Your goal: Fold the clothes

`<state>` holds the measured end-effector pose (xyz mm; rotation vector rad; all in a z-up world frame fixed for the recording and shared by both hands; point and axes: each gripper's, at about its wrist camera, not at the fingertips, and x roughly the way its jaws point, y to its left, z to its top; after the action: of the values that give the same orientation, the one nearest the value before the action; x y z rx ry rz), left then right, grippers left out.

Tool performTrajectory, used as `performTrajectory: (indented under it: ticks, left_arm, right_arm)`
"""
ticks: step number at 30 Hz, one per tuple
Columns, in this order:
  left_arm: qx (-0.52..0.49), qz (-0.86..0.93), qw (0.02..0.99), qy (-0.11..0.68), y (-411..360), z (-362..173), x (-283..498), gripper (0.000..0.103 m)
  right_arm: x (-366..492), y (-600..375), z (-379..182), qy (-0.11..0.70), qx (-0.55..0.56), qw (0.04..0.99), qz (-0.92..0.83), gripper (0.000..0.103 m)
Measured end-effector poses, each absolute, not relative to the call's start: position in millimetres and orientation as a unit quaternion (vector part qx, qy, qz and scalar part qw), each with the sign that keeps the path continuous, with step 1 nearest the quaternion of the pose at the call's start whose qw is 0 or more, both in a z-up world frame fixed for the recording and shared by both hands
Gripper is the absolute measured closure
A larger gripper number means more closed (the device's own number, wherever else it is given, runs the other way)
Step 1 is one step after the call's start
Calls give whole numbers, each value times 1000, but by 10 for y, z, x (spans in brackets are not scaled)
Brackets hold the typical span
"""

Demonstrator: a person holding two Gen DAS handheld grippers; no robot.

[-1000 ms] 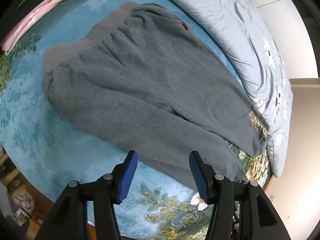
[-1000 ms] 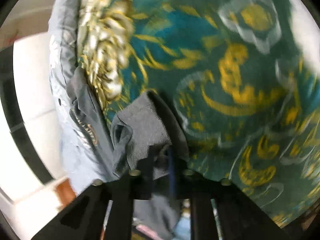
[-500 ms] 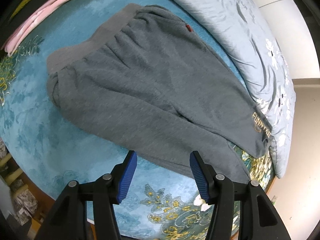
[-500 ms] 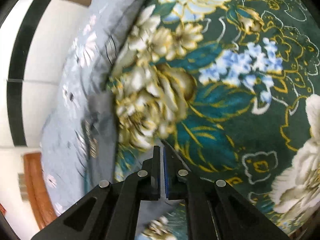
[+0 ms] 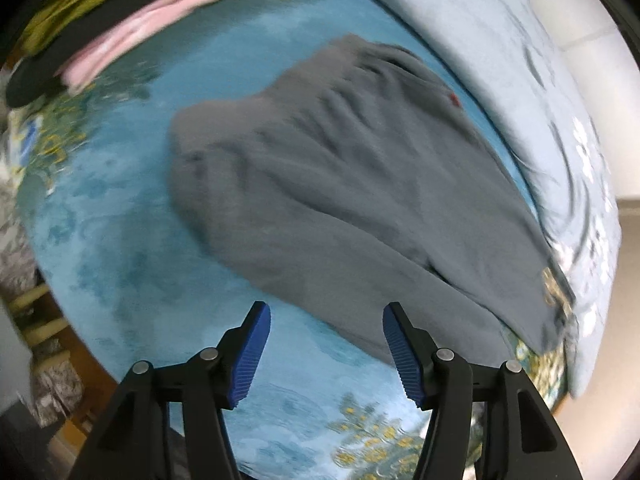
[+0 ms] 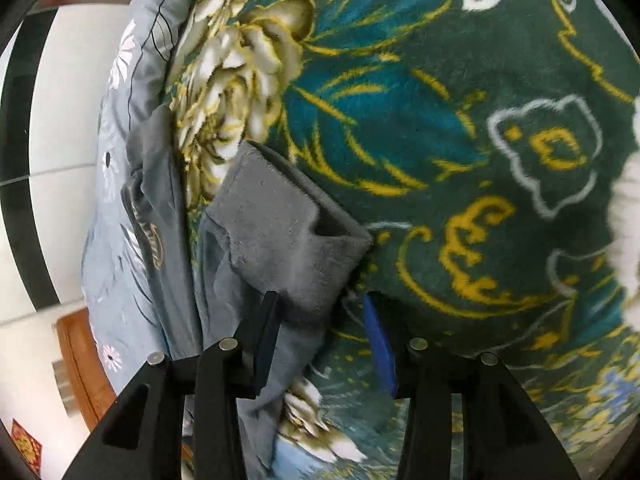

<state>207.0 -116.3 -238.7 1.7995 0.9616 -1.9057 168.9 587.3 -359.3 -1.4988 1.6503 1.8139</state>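
Grey sweatpants (image 5: 340, 184) lie spread on a blue floral blanket (image 5: 120, 220), waistband at the far left, legs running to the right. My left gripper (image 5: 326, 344) is open and empty, hovering just in front of the near leg. In the right wrist view, the grey cuff (image 6: 280, 232) of one leg lies on the dark green floral blanket (image 6: 460, 120). My right gripper (image 6: 320, 336) is open, its jaws on either side of the cuff's near end. A second leg with a gold logo (image 6: 150, 236) lies to the left.
A pale blue quilt (image 5: 520, 60) lies along the far right side of the pants. Pink and dark folded clothes (image 5: 132, 28) sit at the far left. The bed's edge and a wooden frame (image 5: 60, 344) lie at the lower left.
My right gripper was shut half a second ago and has opened, with the cuff lying between its jaws. My left gripper has shifted left, and its view is blurred.
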Motion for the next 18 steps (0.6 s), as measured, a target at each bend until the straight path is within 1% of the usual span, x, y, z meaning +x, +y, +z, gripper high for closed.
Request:
performTrajectory:
  ticks: [2, 3, 4, 5, 7, 10, 12, 14, 18]
  left_arm:
    - [627, -664, 195, 357, -1339, -2443, 2182, 40]
    - [624, -660, 203, 365, -1407, -2462, 2234, 40]
    - [621, -657, 210, 372, -1467, -2480, 2285, 40]
    - [618, -652, 220, 379, -1543, -2510, 2341, 40]
    - [614, -643, 237, 391, -1682, -2568, 2441, 40]
    - [604, -632, 255, 413, -1877, -2648, 2560, 39]
    - [598, -630, 255, 425, -1966, -2716, 2583, 38]
    - [599, -629, 254, 427, -2018, -2801, 2554, 38]
    - [600, -631, 252, 422, -2113, -2966, 2445, 38]
  right_arm:
    - [1658, 5862, -3605, 574, -511, 139, 625, 65]
    - [1643, 5860, -3597, 577, -509, 142, 622, 79]
    - [1629, 5857, -3590, 580, -508, 145, 620, 90]
    - [1613, 5854, -3575, 582, -507, 147, 618, 91]
    - [1573, 5851, -3414, 575, -504, 145, 628, 98]
    - [1616, 6049, -2978, 549, -465, 158, 676, 99]
    - [1647, 6207, -2946, 518, -487, 189, 677, 99]
    - [1648, 6255, -3030, 511, -512, 204, 659, 98]
    - [1532, 6138, -2987, 481, -533, 187, 671, 98]
